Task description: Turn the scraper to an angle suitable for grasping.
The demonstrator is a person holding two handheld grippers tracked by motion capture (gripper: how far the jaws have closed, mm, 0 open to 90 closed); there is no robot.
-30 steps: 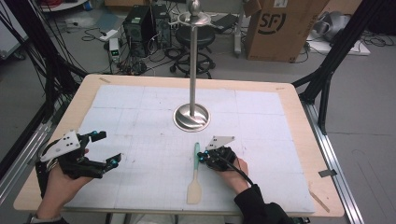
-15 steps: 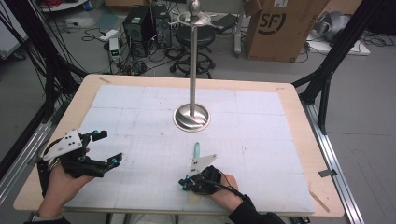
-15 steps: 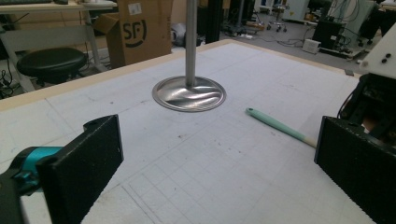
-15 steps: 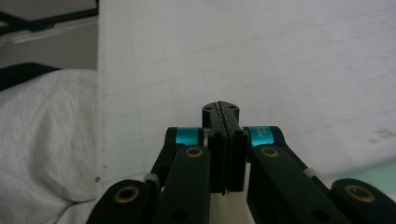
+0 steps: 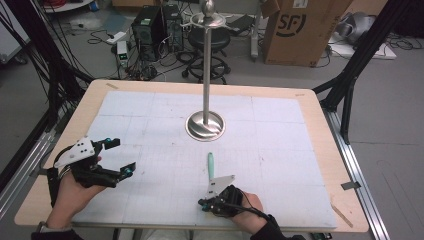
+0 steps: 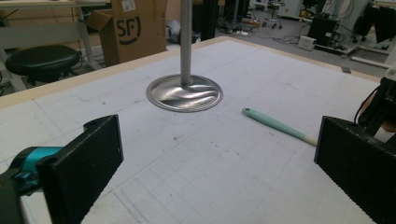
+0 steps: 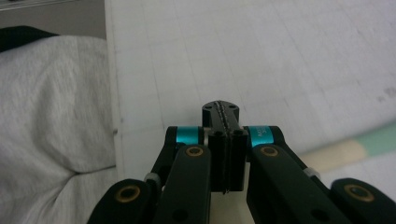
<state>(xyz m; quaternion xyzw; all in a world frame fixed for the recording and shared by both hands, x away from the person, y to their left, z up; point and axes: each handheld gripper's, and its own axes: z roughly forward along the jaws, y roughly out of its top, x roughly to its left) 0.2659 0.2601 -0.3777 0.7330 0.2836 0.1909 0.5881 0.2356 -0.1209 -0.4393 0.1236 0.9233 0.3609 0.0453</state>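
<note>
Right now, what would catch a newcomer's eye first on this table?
The tall steel stand rising from its round base at the middle of the white mat. Next, the green-handled spatula lying flat in front of it, running back under the right gripper, whose jaws are shut with nothing between them. At the left edge, the left gripper is wide open.

Between my left gripper [image 5: 116, 156] and my right gripper [image 5: 209, 206] the white mat [image 5: 150, 200] lies bare, so either can cross there. The spatula [image 5: 210, 165] lies just ahead of my right gripper. Farther back, the metal stand [image 5: 205, 125] with its pole blocks the middle; the mat is open on both sides of it.
</note>
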